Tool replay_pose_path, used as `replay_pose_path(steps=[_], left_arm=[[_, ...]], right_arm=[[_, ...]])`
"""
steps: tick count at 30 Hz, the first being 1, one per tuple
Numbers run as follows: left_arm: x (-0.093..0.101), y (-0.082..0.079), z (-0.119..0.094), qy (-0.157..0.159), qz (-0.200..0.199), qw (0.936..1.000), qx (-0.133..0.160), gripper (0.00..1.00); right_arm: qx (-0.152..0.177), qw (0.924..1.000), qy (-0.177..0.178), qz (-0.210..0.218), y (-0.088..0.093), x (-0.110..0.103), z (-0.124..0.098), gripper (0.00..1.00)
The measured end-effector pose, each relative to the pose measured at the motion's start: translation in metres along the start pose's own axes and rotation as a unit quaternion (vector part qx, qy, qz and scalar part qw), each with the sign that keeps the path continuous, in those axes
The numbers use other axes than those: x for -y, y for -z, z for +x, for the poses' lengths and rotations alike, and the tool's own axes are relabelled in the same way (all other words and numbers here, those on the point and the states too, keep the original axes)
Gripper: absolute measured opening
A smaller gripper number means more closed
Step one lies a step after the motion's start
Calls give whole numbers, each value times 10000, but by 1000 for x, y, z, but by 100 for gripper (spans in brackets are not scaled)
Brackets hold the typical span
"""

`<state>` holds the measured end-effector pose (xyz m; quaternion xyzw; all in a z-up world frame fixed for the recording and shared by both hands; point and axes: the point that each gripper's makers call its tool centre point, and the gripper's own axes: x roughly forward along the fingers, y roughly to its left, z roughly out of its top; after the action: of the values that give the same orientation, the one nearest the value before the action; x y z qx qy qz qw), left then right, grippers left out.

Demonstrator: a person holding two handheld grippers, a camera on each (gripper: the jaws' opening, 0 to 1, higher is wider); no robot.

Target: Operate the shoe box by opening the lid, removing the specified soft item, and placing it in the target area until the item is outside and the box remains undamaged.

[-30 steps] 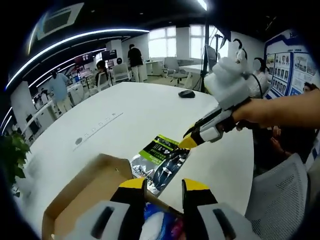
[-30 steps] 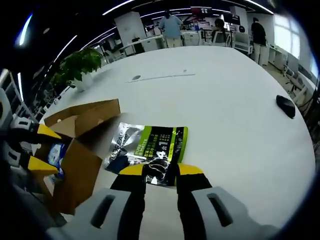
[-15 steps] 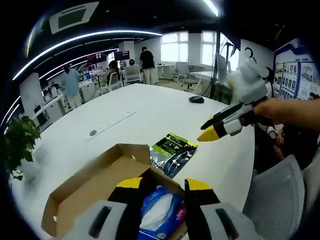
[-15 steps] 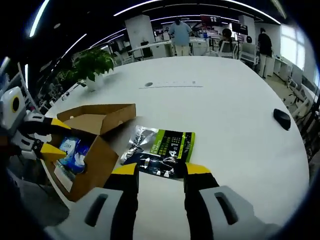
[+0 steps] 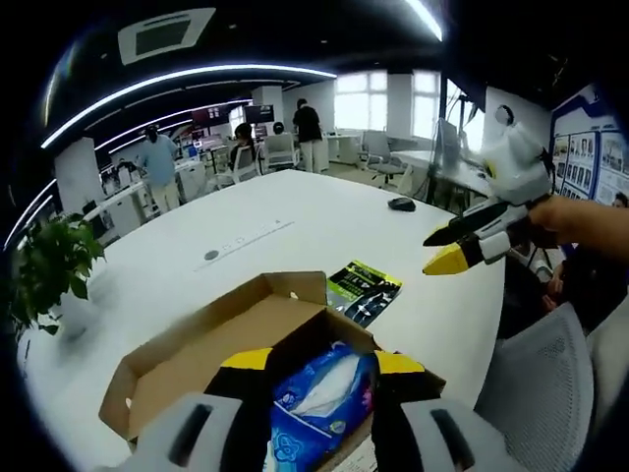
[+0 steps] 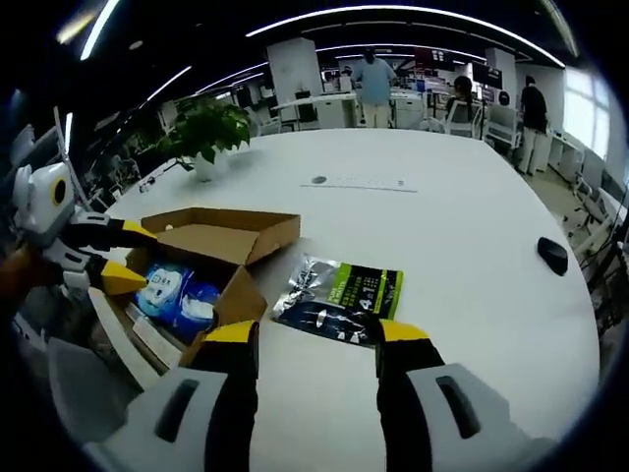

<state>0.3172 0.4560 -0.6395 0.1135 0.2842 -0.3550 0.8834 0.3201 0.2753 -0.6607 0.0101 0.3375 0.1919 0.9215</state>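
On the white counter (image 6: 462, 206) sits the cardboard shoe box (image 6: 201, 261) with its lid (image 6: 224, 233) folded back and open, and inside lies a blue soft pack (image 6: 177, 293) with white print. Just beside the box, flat on the counter and outside it, lies a green and black pouch (image 6: 344, 299). Seen from the left gripper view, the left hand-held gripper (image 5: 319, 369) hangs over the open box (image 5: 197, 344) with its yellow-tipped jaws set apart, holding nothing, the blue soft pack (image 5: 319, 398) showing between them; the pouch (image 5: 364, 290) lies past the box's far corner. The right hand-held gripper (image 5: 454, 251) reaches in from the right, above the counter (image 5: 295, 221), jaws parted and empty. From the right gripper view, the right hand-held gripper (image 6: 314, 339) has its jaws wide apart with the pouch just beyond them, while the left hand-held gripper (image 6: 123, 256) hovers at the box's near side. A dark mouse (image 6: 552, 256) rests well apart, and a potted plant (image 6: 206, 133) stands at the far edge
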Motion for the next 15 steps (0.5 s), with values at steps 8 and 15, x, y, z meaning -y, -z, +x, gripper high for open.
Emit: replay_pose_path(steps=[8, 15], left_arm=[[-14, 19, -21, -143, -123, 9998, -63, 43], [-26, 34, -36, -282, -237, 9993, -78, 46]], right_arm=[[74, 9996, -183, -210, 0, -20, -11, 51], [137, 9981, -415, -445, 1, -43, -13, 54]])
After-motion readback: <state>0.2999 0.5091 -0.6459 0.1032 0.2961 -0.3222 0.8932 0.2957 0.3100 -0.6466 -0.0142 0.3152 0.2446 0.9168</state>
